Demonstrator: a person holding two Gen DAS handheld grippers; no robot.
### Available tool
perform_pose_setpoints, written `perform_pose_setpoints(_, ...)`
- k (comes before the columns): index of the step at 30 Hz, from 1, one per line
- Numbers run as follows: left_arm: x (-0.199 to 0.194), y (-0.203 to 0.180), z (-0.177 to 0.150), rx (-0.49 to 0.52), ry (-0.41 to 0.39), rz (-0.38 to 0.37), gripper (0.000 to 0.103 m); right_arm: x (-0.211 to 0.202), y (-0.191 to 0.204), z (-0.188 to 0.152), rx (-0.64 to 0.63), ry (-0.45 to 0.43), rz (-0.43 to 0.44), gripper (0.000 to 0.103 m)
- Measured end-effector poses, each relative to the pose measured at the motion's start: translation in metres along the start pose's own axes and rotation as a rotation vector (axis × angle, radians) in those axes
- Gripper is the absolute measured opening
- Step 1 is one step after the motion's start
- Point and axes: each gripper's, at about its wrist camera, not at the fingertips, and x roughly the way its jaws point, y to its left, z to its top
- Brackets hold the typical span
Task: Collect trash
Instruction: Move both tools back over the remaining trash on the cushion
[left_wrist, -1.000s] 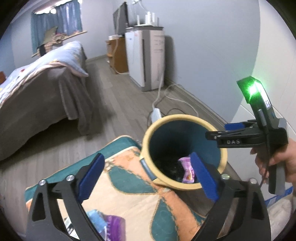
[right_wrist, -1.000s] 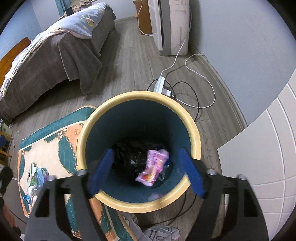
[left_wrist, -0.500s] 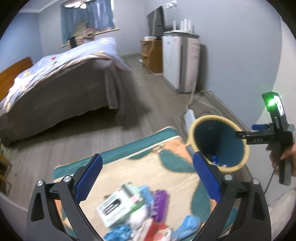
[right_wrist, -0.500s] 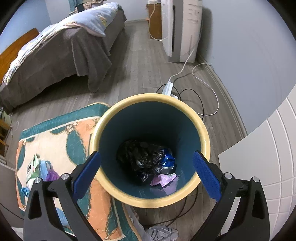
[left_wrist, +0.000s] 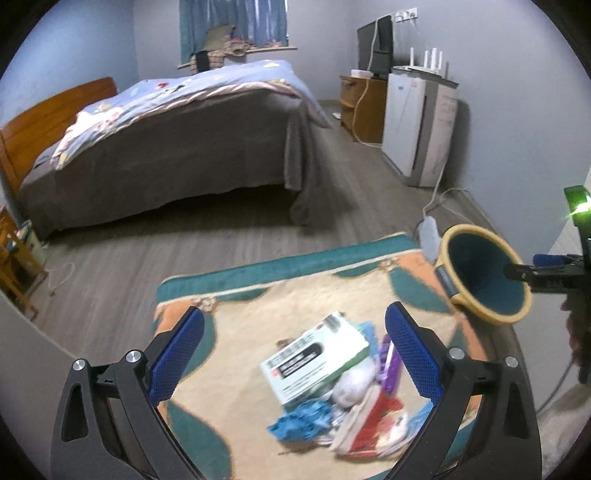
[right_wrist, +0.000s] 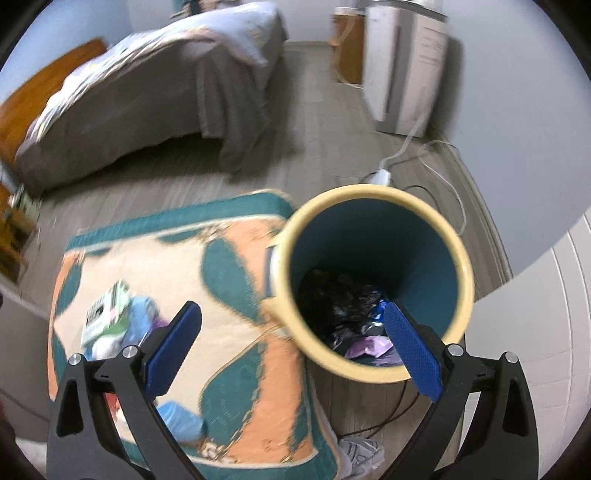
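A pile of trash lies on the rug (left_wrist: 236, 369): a white and green box (left_wrist: 314, 363), a purple wrapper (left_wrist: 388, 363), blue crumpled bits (left_wrist: 301, 421) and a red and white packet (left_wrist: 376, 424). My left gripper (left_wrist: 293, 354) is open and empty above the pile. The yellow-rimmed teal bin (right_wrist: 373, 284) stands at the rug's right edge, with a black bag and a pink wrapper (right_wrist: 369, 347) inside. My right gripper (right_wrist: 291, 350) is open and empty over the bin's near left rim. The bin also shows in the left wrist view (left_wrist: 484, 273).
A bed (left_wrist: 177, 147) with a grey cover stands behind the rug. A white appliance (left_wrist: 417, 129) and a wooden cabinet (left_wrist: 362, 107) stand along the right wall. A power strip (left_wrist: 428, 229) and cables lie on the floor behind the bin. The pile also shows in the right wrist view (right_wrist: 114, 317).
The pink wrapper fell from my right gripper into the bin. My left gripper swung left, from the bin to above the trash pile. My right gripper is now shifting left from the bin.
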Motion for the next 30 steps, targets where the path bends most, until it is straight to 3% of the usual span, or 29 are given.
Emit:
perform_pose_setpoints(12,0.023,0.022,-0.03,0.026,0.082,0.017,0.097,0.019,0.079,-0.053,-0.119,0.103,0.03,0.097)
perform_pose_setpoints(15,0.036,0.029,-0.042,-0.012,0.146,0.008,0.097,0.026,0.09,-0.068,-0.136,0.147,0.037,0.097)
perform_pose_setpoints(20,0.05,0.038,-0.075,-0.155,0.194,0.072,0.097,0.033,0.102,-0.08,-0.156,0.172,0.04,0.097)
perform_pose_setpoints(23,0.058,0.034,-0.092,-0.137,0.222,0.109,0.097,0.031,0.101,-0.081,-0.13,0.164,0.054,0.097)
perform_pose_setpoints(30,0.074,0.025,-0.103,-0.103,0.308,0.044,0.097,0.038,0.1,-0.088,-0.139,0.212,0.063,0.097)
